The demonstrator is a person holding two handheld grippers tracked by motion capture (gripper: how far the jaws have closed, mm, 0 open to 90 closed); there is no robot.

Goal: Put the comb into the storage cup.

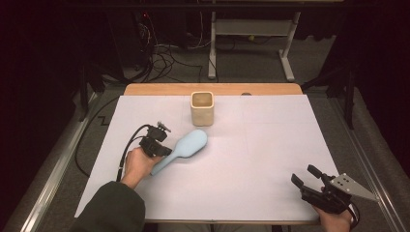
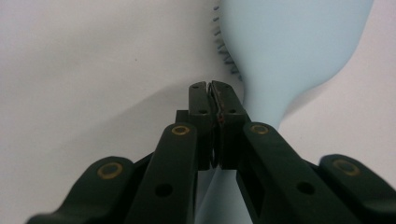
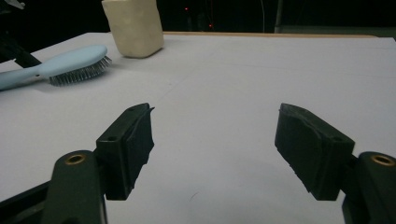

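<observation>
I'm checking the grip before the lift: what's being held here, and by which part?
Nothing is clearly held: the left gripper is shut above the hairbrush handle, and the right gripper is open.

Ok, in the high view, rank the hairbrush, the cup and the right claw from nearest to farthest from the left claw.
1. Hairbrush: right beside the left claw, at its handle.
2. Cup: farther back, near the table's far edge.
3. Right claw: farthest, at the near right corner.
</observation>
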